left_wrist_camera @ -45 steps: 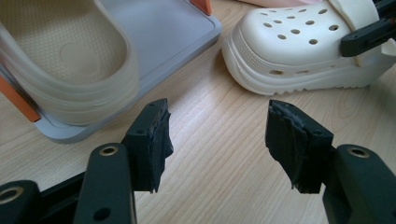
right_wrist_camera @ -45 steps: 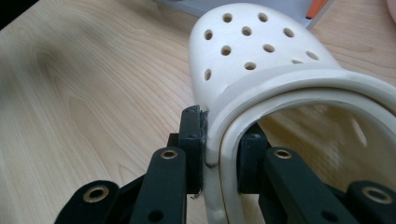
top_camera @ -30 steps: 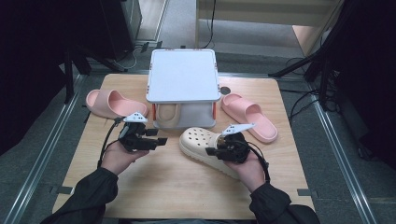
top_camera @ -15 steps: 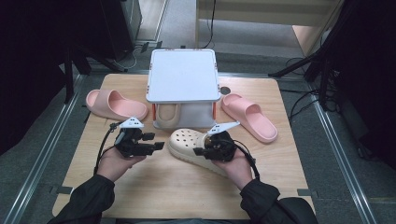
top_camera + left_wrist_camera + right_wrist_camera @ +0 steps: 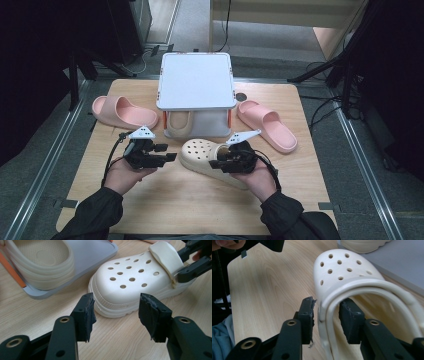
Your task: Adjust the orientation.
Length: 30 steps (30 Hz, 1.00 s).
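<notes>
A cream clog [image 5: 200, 152] with holes in its toe lies on the wooden table [image 5: 200, 210], toe to the left. My right gripper [image 5: 220, 160] is at its heel end. In the right gripper view the jaws [image 5: 327, 315] straddle the clog's side rim [image 5: 342, 270]; they have just been opening, and a gap shows beside each pad. My left gripper [image 5: 167, 152] is open just left of the toe. Its jaws [image 5: 116, 312] have just been closing a little, with nothing between them, and the clog [image 5: 130, 282] lies just beyond the fingertips.
A grey two-level stand [image 5: 196, 80] is at the back centre, with a second cream clog [image 5: 180, 125] on its lower shelf [image 5: 100, 255]. One pink slide [image 5: 122, 111] lies left of it and another pink slide [image 5: 267, 125] right of it.
The clog has slid a little to the left with the right gripper at its heel. The left gripper has drawn slightly back to the left.
</notes>
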Motion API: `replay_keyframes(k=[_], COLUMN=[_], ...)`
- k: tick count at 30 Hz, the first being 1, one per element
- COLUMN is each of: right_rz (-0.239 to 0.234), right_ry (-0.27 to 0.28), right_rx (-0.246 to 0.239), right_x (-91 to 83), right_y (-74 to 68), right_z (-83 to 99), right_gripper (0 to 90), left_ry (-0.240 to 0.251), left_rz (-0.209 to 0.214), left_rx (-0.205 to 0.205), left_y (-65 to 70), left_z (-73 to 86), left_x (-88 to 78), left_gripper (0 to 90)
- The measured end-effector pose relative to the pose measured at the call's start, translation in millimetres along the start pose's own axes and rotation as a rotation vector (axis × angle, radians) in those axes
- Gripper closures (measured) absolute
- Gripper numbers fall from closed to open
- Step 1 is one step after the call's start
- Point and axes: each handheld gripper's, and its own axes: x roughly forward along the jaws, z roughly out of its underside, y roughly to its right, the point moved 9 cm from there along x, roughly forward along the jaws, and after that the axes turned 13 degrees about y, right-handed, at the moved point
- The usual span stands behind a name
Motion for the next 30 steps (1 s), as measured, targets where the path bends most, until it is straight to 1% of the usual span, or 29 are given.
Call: replay_keyframes(k=[3, 5, 6, 7, 8, 9, 10, 11, 12, 14, 15, 17, 18, 20, 21, 22, 23, 24, 25, 26, 27, 28, 30], right_rz=[-0.001, 0.000, 0.004, 0.004, 0.001, 0.001, 0.009, 0.014, 0.030, 0.050, 0.050, 0.060, 0.071, 0.087, 0.087, 0.098, 0.098, 0.109, 0.109, 0.118, 0.118, 0.117, 0.119], right_ry=[0.025, 0.044, 0.050, 0.055, 0.058, 0.058, 0.060, 0.061, 0.074, 0.084, 0.084, 0.098, 0.097, 0.102, 0.102, 0.105, 0.105, 0.097, 0.097, 0.083, 0.083, 0.062, 0.053], right_rx=[0.000, 0.003, 0.000, 0.001, 0.001, 0.001, -0.007, -0.014, -0.020, -0.014, -0.014, -0.004, 0.010, 0.008, 0.008, 0.017, 0.017, 0.017, 0.017, 0.024, 0.024, 0.027, 0.021], right_x=[-9.6, -16.2, -19.1, -22.1, -24.8, -24.8, -27.3, -29.4, -31.8, -32.4, -32.4, -31.5, -29.6, -26.8, -26.8, -23.8, -23.8, -20.1, -20.1, -15.4, -15.4, -11.9, -9.0], right_y=[2.2, 4.3, 6.2, 8.1, 9.7, 9.7, 12.4, 15.2, 22.3, 31.2, 31.2, 40.2, 49.2, 57.8, 57.8, 65.2, 65.2, 71.9, 71.9, 77.4, 77.4, 79.2, 78.9], right_z=[-4.2, -7.2, -8.5, -9.4, -10.2, -10.2, -11.0, -11.9, -14.9, -18.0, -18.0, -20.9, -22.4, -23.7, -23.7, -24.3, -24.3, -23.0, -23.0, -19.5, -19.5, -15.8, -13.5], right_gripper=[62.3, 64.0, 66.8, 72.0, 75.6, 75.6, 79.9, 82.9, 87.3, 90.0, 90.0, 90.0, 90.0, 90.0, 90.0, 90.0, 90.0, 90.0, 90.0, 90.0, 90.0, 89.2, 88.9], left_ry=[-0.005, -0.006, -0.006, -0.010, -0.015, -0.018, -0.013, -0.002, 0.006, 0.002, 0.001, -0.004, -0.002, -0.005, -0.008, -0.014, -0.022, -0.031, -0.039, -0.045, -0.043, -0.043, -0.066], left_rz=[0.000, 0.004, 0.004, 0.007, 0.010, 0.013, 0.015, 0.014, 0.007, 0.009, 0.007, -0.001, -0.010, -0.014, -0.018, -0.013, -0.015, -0.012, -0.012, -0.012, -0.012, -0.012, -0.012], left_rx=[-0.004, -0.017, -0.017, -0.029, -0.049, -0.065, -0.070, -0.067, -0.048, -0.041, -0.037, -0.026, -0.018, -0.017, -0.017, -0.019, -0.018, -0.018, -0.017, -0.021, -0.017, -0.015, -0.019], left_y=[0.8, 2.3, 2.3, 3.0, 3.8, 4.4, 5.4, 6.9, 9.4, 11.0, 12.5, 15.2, 16.2, 16.2, 16.6, 17.4, 17.9, 18.5, 18.3, 18.1, 17.8, 17.2, 15.8], left_z=[-0.3, -0.9, -0.9, -0.9, -1.0, -1.3, -2.3, -3.4, -4.6, -4.4, -4.0, -2.4, -0.8, 0.4, 2.5, 4.3, 6.6, 9.1, 11.7, 15.0, 16.7, 19.0, 26.0], left_x=[0.8, 1.1, 1.1, 1.1, 1.5, 1.7, 2.0, 2.5, 4.0, 5.0, 6.8, 10.6, 14.7, 16.9, 19.7, 21.5, 23.9, 26.1, 28.3, 31.6, 33.2, 35.4, 42.2], left_gripper=[51.8, 54.3, 55.6, 56.8, 58.9, 58.9, 61.7, 65.5, 71.2, 76.9, 76.9, 81.0, 83.2, 84.2, 84.2, 84.5, 84.5, 84.3, 84.3, 83.3, 83.3, 83.3, 83.3])
